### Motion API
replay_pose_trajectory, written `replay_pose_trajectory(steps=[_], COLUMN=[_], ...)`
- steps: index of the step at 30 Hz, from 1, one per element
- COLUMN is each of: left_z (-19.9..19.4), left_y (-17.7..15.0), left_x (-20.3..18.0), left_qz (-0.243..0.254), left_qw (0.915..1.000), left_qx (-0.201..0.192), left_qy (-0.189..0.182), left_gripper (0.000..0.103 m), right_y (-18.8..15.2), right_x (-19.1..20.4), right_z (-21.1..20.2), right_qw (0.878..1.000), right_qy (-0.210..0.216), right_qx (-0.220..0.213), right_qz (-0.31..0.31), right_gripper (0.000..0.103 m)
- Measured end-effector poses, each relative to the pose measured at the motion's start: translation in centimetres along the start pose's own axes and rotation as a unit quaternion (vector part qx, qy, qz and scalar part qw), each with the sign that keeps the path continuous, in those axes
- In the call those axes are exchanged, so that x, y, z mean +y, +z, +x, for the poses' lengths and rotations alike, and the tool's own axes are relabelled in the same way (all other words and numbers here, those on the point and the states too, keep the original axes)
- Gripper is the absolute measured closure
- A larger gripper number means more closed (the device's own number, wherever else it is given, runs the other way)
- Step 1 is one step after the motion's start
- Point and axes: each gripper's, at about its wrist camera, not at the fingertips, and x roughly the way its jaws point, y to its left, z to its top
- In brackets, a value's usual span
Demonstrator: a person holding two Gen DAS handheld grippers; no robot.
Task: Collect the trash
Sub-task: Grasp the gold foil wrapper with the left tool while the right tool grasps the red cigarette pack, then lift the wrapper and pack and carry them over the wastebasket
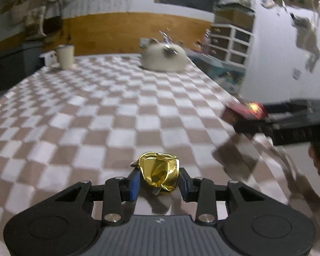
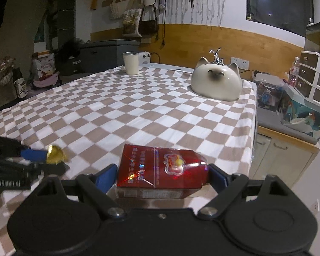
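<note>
While both grippers hang above the checkered cloth (image 2: 138, 111), each holds one piece of trash. A crumpled gold foil wrapper (image 1: 159, 172) sits between the blue pads (image 1: 135, 184) of the left gripper (image 1: 159, 184); the jaws stand narrow and press on the wrapper from both sides. The wrapper is a rough ball with no clear long axis. It rises above the fingertips and is clear of the cloth, with its shadow below.

A red box (image 2: 162, 168) is clamped in the right gripper (image 2: 162, 176). The jaws stand wide, with one blue pad (image 2: 106, 177) on each short end of the box. The long axis of the box runs from pad to pad, across the view. Its broad printed face is turned up and tilts toward the camera, and its top edge points away toward the far side of the table. In the left wrist view the same box (image 1: 244, 112) shows at the right edge, blurred, near the right border of the cloth.

In the right wrist view the left gripper (image 2: 47, 155) shows at the lower left, well apart from the box.

Farther back on the cloth stand a cat-shaped ceramic dome (image 2: 216, 83) at the right and a cream cup (image 2: 131, 63) at the far left corner. A wooden panel (image 2: 202, 40) lines the wall behind the table.
</note>
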Motion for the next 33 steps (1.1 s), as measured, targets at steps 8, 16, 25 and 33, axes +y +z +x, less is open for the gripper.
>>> replay_pose_trajectory(steps=[8,16,25,33], left_z=[0.0,0.8,0.2,-2.1], left_y=[-0.7,-0.1,0.0,0.4], left_x=[-1.5,-1.8,-2.7,-4.9], left_qz=[-0.017,-0.058,-0.057,-0.045], left_qw=[0.9997,0.9960,0.9949,0.9946], left_qx=[-0.006,-0.019,-0.027,-0.050], left_qy=[0.019,0.065,0.078,0.079], left_gripper=[0.041,0.048,0.052,0.052], right_y=[-1.2,-2.1,-2.9,-3.2], right_x=[-0.3,-0.7,-0.8,-1.6], right_z=[-2.3,-3.5,-4.3,-6.6], right_qw=[1.000,1.000,1.000,0.999], right_qy=[0.006,0.002,-0.004,-0.013], right_qx=[-0.008,-0.006,-0.003,-0.019], right_qz=[0.013,0.019,0.020,0.023], right_gripper=[0.012,0.012,0.012,0.012])
